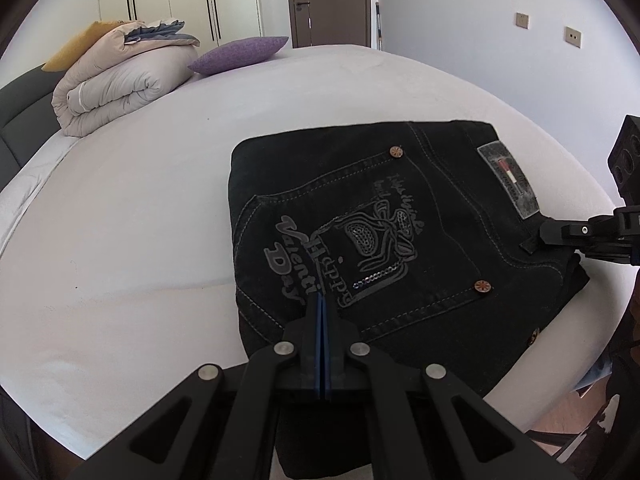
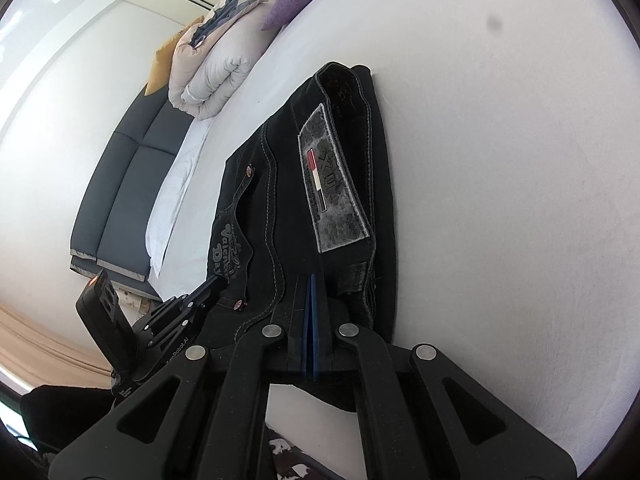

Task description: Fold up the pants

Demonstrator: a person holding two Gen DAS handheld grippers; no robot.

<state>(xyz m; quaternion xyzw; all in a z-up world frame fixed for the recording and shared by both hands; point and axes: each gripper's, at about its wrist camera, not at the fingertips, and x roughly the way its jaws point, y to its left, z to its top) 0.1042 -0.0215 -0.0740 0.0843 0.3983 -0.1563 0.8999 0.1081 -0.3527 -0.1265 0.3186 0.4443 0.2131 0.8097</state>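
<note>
Black pants [image 1: 400, 220] lie folded into a compact square on the white bed [image 1: 140, 220], back pocket with grey print facing up and a grey waistband patch [image 1: 508, 178] at the right. My left gripper [image 1: 321, 298] is shut, fingers pressed together, tips resting over the pocket print near the front edge. My right gripper [image 2: 311, 280] is shut, tips on the waistband just below the patch [image 2: 332, 180]. The right gripper also shows in the left wrist view [image 1: 532, 244] at the pants' right edge. The left gripper shows in the right wrist view [image 2: 214, 280].
A rolled beige duvet [image 1: 120, 84], a yellow pillow [image 1: 76, 44] and a purple pillow [image 1: 240, 54] sit at the bed's far left. A dark headboard [image 1: 16, 120] runs along the left. Wardrobes and a brown door [image 1: 328, 0] stand behind. The bed edge is near me.
</note>
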